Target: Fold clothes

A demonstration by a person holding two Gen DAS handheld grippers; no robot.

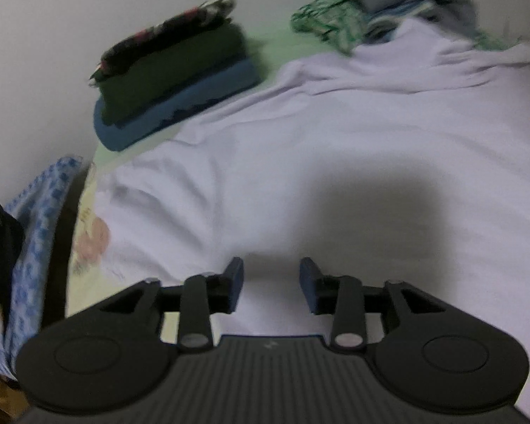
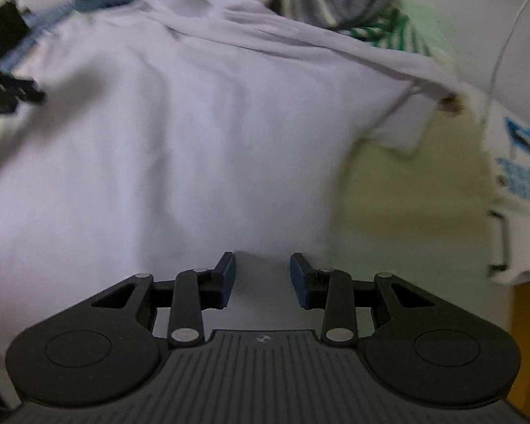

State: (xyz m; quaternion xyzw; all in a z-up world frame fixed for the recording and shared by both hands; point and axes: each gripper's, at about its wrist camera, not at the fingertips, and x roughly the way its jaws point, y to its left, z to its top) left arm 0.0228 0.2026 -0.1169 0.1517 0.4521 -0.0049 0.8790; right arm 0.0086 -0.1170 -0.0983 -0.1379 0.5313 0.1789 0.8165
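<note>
At the far left of the left wrist view a blue-and-white checked cloth (image 1: 42,233) hangs over the side of the bed (image 1: 88,247), whose pale yellow-green sheet shows as a narrow strip along the near-left edge. Behind it, close to the white wall (image 1: 53,53), sits a stack of folded clothes (image 1: 173,81): a blue piece at the bottom, dark green on it, a dark floral piece on top. The stack's near edge lies just beside the lavender shirt (image 1: 335,134), which is spread flat across most of the bed. The left gripper (image 1: 271,284) hangs over the shirt's near hem with its blue-padded jaws apart and nothing between them. To the right, at the shirt's far end, a heap of unfolded clothes (image 1: 388,10), green-patterned and grey, touches the collar area. In the right wrist view the same shirt (image 2: 194,123) fills the left and middle, and the right gripper (image 2: 263,279) hovers above its lower edge, jaws apart and empty. The shirt's sleeve (image 2: 399,106) reaches out to the right over bare sheet (image 2: 413,194), the roomiest free area, which runs to the bed's right edge. A thin white cable (image 2: 505,46) hangs down the wall there.
</note>
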